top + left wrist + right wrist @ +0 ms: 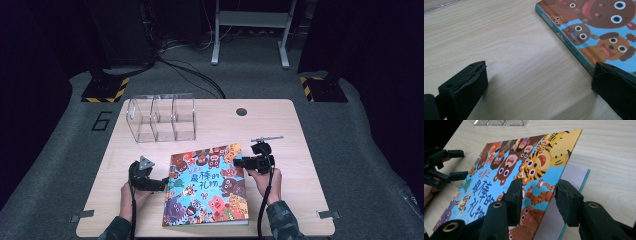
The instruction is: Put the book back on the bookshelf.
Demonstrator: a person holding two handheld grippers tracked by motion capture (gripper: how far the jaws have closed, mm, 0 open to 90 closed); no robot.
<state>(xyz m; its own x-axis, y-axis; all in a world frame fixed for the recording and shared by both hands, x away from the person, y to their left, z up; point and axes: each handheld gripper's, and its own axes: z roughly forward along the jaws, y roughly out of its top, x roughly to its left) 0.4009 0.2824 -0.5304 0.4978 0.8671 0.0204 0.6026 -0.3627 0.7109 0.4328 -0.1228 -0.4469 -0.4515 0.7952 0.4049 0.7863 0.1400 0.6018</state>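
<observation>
A picture book (207, 187) is seen lying on the bench (280, 125), in front of the person and nearer than a clear acrylic organiser (161, 118) standing at the far left. The opening of the book is judged to be just begun: in the right gripper view the front cover (529, 170) is raised at its free edge, with the pale first page (574, 173) exposed beneath it. The cover's edge is pinched between the jaws of the right hand-held gripper (537, 197), one jaw above and one below it. The left hand-held gripper (536, 82) is held spread beside the book's spine edge (564, 40), low over the bench, with nothing gripped. What appears left to be done is the swinging of the cover fully over to the spine side; the spine may need steadying.
</observation>
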